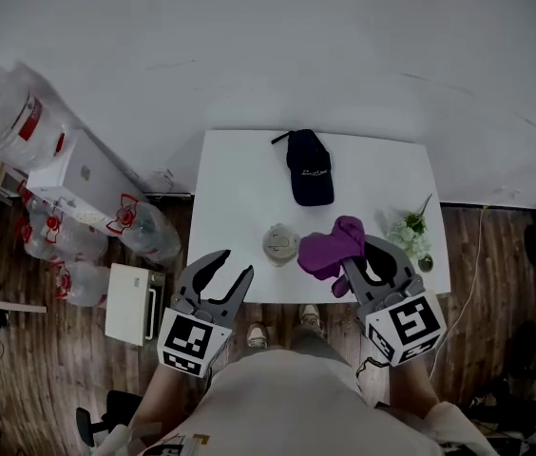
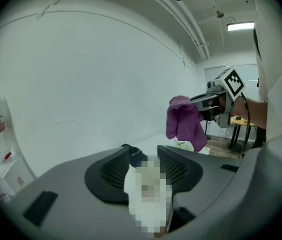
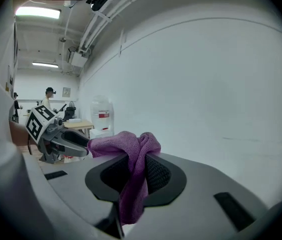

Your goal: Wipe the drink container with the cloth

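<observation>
The drink container (image 1: 280,243), round with a pale lid, stands near the front of the white table (image 1: 239,188). My right gripper (image 1: 364,260) is just right of it, shut on a bunched purple cloth (image 1: 329,249) that hangs out past the jaws (image 3: 131,149). My left gripper (image 1: 231,270) hovers at the table's front edge, down-left of the container, jaws parted with nothing between them. In the left gripper view a pale shape (image 2: 148,176) shows through the gap, mostly under a mosaic patch, with the purple cloth (image 2: 183,121) off to the right.
A black cap (image 1: 309,165) lies at the back of the table. A small green plant (image 1: 409,231) stands near its right edge. Large water bottles (image 1: 7,112) and a white box (image 1: 135,302) stand on the wooden floor to the left.
</observation>
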The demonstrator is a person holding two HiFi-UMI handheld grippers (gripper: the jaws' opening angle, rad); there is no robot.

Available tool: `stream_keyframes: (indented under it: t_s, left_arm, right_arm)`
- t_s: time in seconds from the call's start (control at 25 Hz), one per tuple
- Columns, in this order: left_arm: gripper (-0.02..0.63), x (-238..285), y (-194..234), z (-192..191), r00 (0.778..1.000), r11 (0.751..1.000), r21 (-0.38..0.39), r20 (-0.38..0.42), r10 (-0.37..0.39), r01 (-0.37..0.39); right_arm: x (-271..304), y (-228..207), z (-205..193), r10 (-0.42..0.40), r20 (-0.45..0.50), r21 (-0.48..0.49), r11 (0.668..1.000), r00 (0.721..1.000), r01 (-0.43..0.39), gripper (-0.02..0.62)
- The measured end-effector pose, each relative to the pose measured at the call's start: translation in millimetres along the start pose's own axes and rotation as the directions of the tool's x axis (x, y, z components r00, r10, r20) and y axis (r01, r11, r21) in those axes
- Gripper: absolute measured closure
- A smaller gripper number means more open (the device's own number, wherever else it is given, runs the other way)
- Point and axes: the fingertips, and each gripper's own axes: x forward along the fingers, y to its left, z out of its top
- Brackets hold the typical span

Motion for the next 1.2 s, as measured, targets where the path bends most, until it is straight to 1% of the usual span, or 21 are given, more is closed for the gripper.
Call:
stream_keyframes:
  t_s: [0.04, 0.08, 0.12, 0.2, 0.24, 0.32, 0.48, 0.56, 0.64, 0.76, 0.8, 0.88, 1.0, 1.12, 1.2]
  left_arm:
    - [0.405, 5.9, -5.0, -3.7, 1.000, 1.000, 0.001, -0.013, -0.003, 0.003]
    - [0.387, 12.7, -8.3, -7.6, 1.000, 1.000, 0.003, -0.024, -0.001, 0.001]
    - [0.382, 22.1, -8.3, -11.4, 0.999, 1.000, -0.003, -0.033, 0.009, -0.009]
    - [0.374, 47.2, -1.6, -18.9, 0.998, 0.999, -0.041, -0.054, 0.031, -0.033]
    - [0.362, 59.3, 0.8, -23.0, 0.997, 0.997, -0.063, -0.069, 0.038, -0.043]
    - [0.317, 78.6, -0.7, -33.0, 0.993, 0.995, -0.088, -0.106, 0.045, -0.055]
    - [0.267, 106.5, -16.8, -59.8, 0.983, 0.990, -0.130, -0.185, 0.021, -0.046]
    - [0.249, 117.0, -24.4, -74.9, 0.973, 0.987, -0.153, -0.230, 0.010, -0.046]
    - [0.239, 127.5, -27.1, -87.1, 0.965, 0.983, -0.170, -0.260, 0.018, -0.064]
    - [0.225, 144.0, -21.7, -99.1, 0.957, 0.973, -0.196, -0.284, 0.066, -0.125]
    - [0.212, 148.9, -18.3, -101.9, 0.953, 0.968, -0.200, -0.289, 0.088, -0.150]
    - [0.207, 157.7, -14.7, -111.0, 0.946, 0.961, -0.207, -0.303, 0.116, -0.184]
    - [0.207, 167.8, -20.2, -127.6, 0.939, 0.956, -0.233, -0.332, 0.094, -0.178]
    - [0.207, 173.6, -22.4, -134.1, 0.933, 0.960, -0.220, -0.348, 0.088, -0.173]
    - [0.207, 175.4, -22.2, -136.2, 0.932, 0.959, -0.219, -0.350, 0.093, -0.178]
  right_arm:
    - [4.7, -4.0, -2.5, 0.020, -0.003, -0.007, 1.000, 1.000, -0.020, 0.509]
    - [10.6, -9.3, -5.2, 0.037, -0.006, -0.013, 0.999, 0.999, -0.037, 0.509]
    - [19.5, -16.8, -8.1, 0.054, -0.013, -0.017, 0.998, 0.998, -0.055, 0.509]
    - [45.3, -35.6, -14.2, 0.096, -0.034, -0.017, 0.995, 0.995, -0.097, 0.509]
    - [58.4, -43.5, -17.3, 0.121, -0.046, -0.013, 0.992, 0.992, -0.122, 0.509]
    - [79.1, -52.7, -23.3, 0.177, -0.067, 0.001, 0.984, 0.982, -0.178, 0.509]
    - [109.4, -55.6, -37.7, 0.276, -0.110, 0.015, 0.961, 0.955, -0.276, 0.509]
    - [123.8, -50.5, -45.5, 0.320, -0.136, 0.002, 0.946, 0.938, -0.323, 0.508]
    - [137.5, -44.1, -53.5, 0.360, -0.160, -0.012, 0.930, 0.919, -0.366, 0.508]
    - [155.3, -36.0, -68.3, 0.402, -0.201, -0.021, 0.910, 0.893, -0.414, 0.508]
    - [160.3, -33.0, -74.4, 0.414, -0.217, -0.022, 0.904, 0.884, -0.428, 0.508]
    - [169.9, -26.1, -89.0, 0.435, -0.256, -0.022, 0.890, 0.863, -0.455, 0.508]
    - [180.3, -11.9, -111.9, 0.465, -0.321, -0.033, 0.865, 0.825, -0.500, 0.508]
    - [186.0, 6.7, -128.7, 0.497, -0.379, -0.043, 0.833, 0.780, -0.552, 0.508]
    - [190.2, 15.3, -138.1, 0.504, -0.412, -0.071, 0.813, 0.759, -0.579, 0.508]
